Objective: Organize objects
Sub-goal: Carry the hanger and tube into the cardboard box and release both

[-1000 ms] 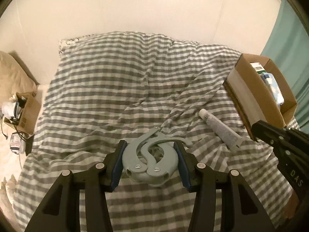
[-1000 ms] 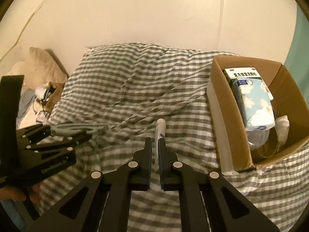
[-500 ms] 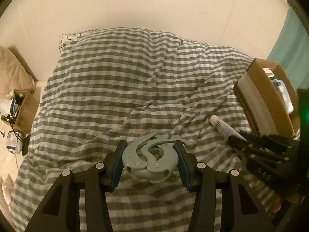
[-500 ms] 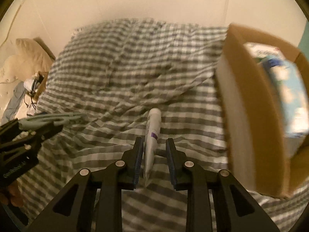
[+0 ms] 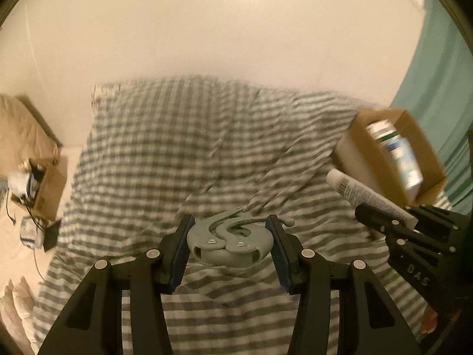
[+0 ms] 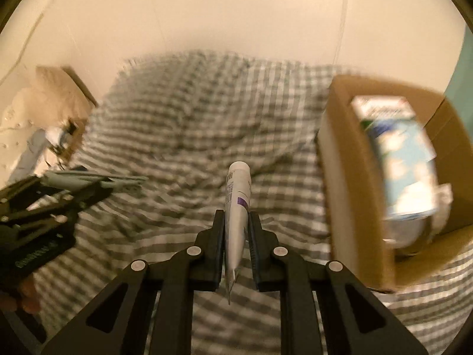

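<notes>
A: Lifted off the checked bedspread [image 6: 183,124] now: white tube [image 6: 238,204], pinched by right gripper [image 6: 236,245]. Grey clip hanger [image 5: 229,241] is clamped in left gripper [image 5: 229,247].

B: Carry step. Transfer over the cardboard box [image 6: 348,177] is needed next.

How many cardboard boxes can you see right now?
2. One open cardboard box sits on the checked bed to the right, holding a carton. A smaller cardboard box stands off the bed's left side. Others may be out of view.

Checked duvet [image 5: 177,148], cream wall [image 5: 221,29], teal curtain [image 5: 443,74] (far right), pillow [image 6: 56,88] at left.
</notes>
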`<state>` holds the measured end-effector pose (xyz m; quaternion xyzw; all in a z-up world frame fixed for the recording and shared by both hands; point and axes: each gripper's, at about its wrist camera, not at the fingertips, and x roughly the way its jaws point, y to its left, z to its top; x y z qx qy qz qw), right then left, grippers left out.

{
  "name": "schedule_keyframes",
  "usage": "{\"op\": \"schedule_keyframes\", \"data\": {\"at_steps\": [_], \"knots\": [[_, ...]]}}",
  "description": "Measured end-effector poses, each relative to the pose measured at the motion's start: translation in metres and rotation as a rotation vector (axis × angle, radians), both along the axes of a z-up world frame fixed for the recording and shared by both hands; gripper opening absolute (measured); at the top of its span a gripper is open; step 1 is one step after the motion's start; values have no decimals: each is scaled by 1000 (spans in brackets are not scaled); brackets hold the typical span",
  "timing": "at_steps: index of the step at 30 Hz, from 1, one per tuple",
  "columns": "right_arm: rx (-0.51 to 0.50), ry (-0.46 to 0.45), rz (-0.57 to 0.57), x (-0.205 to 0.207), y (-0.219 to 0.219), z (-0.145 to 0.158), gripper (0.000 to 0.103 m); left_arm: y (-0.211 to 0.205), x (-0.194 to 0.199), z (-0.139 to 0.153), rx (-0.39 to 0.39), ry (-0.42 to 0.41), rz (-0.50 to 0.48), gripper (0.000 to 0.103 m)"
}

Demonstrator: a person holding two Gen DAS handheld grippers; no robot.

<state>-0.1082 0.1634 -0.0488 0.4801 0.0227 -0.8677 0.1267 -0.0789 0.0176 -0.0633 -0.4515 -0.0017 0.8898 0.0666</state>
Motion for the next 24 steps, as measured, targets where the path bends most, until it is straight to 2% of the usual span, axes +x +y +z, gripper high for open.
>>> {"op": "schedule_keyframes", "data": {"at_steps": [4,9,12,14,16,19,24], "knots": [[-15,123,-6,22,21,69,14,24,14,57,15,103,-25,51],[26,269,-20,50,54,149,14,70,31,121,66,223,-90,51],[82,336,-38,64,83,191,14,104,40,144,91,282,-135,51],[113,363,-49,70,98,207,14,128,43,151,97,304,-167,51],[122,378,-56,72,114,216,14,146,43,152,90,308,-185,51],[83,380,-73,64,138,217,14,170,38,148,77,300,-213,51],[60,326,-89,35,162,191,14,196,16,129,57,269,-223,51]]}}
